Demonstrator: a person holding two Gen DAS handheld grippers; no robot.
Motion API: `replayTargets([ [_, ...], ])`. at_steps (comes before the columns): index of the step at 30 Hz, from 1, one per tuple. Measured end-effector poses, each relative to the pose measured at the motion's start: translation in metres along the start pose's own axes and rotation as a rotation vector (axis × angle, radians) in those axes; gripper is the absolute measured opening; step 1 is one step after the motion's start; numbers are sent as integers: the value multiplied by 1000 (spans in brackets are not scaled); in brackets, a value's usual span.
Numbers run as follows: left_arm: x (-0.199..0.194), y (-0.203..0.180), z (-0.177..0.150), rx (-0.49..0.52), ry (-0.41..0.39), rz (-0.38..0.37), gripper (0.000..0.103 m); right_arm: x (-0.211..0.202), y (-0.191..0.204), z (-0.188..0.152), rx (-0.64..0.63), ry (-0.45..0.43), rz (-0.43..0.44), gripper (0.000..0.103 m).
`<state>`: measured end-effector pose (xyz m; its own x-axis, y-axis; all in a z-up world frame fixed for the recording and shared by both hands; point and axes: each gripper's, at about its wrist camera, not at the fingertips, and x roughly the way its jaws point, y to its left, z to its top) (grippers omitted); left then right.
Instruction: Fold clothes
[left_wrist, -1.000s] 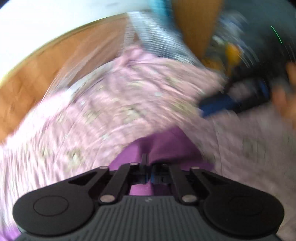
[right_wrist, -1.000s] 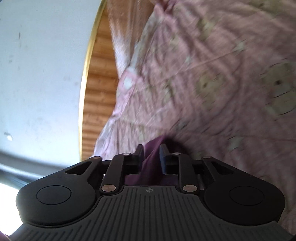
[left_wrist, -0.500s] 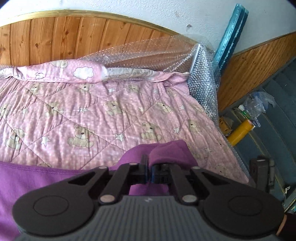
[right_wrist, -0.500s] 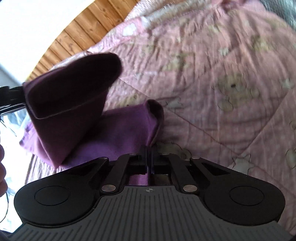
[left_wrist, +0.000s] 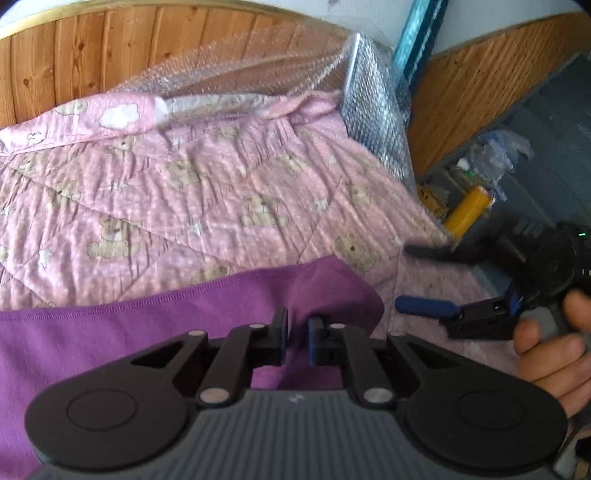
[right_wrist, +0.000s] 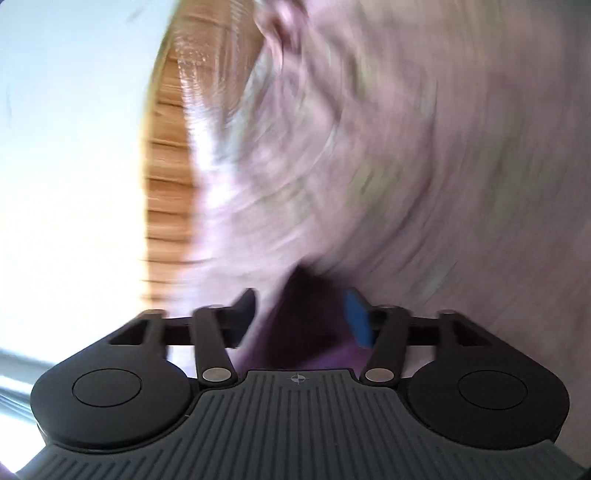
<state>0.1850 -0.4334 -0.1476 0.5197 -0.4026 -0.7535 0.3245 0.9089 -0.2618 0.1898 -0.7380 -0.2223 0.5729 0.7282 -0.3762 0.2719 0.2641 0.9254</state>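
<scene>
A purple garment (left_wrist: 110, 332) lies on a pink teddy-bear quilt (left_wrist: 221, 184). My left gripper (left_wrist: 297, 330) points down at the garment's right end. Its jaws are opening, and a raised fold of the purple cloth still fills the narrow gap between them. In the left wrist view my right gripper (left_wrist: 421, 278) hovers over the quilt's right edge, held by a hand (left_wrist: 546, 354), with its jaws spread and opening. The right wrist view is blurred: the right gripper (right_wrist: 301, 317) stands wide, with dark purple cloth (right_wrist: 314, 325) lying loose between its fingers over the quilt (right_wrist: 443, 147).
Bubble wrap (left_wrist: 295, 62) covers the bed's head end against a wooden panelled wall (left_wrist: 92, 55). A teal board (left_wrist: 417, 37) leans in the corner. On the grey floor (left_wrist: 554, 129) to the right lie a yellow bottle (left_wrist: 467, 210) and plastic clutter.
The right gripper has let go of the purple cloth and opened wide, and its view has swung and blurred. The left jaws have parted a little. The right gripper now shows in the left wrist view.
</scene>
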Motion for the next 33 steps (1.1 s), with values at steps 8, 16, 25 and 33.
replayTargets([
  [8,8,6,-34,60,126,-25,40,40,-19,-19,11,119,-33,56],
  [16,-105,154,-75,-449,39,102,50,57,-9,-28,-127,168,-116,39],
  [25,-257,354,-168,-1101,-352,444,54,79,1,-29,-179,195,-239,38],
  [33,-194,429,-33,-608,-135,502,56,78,27,-47,-326,125,-404,17],
])
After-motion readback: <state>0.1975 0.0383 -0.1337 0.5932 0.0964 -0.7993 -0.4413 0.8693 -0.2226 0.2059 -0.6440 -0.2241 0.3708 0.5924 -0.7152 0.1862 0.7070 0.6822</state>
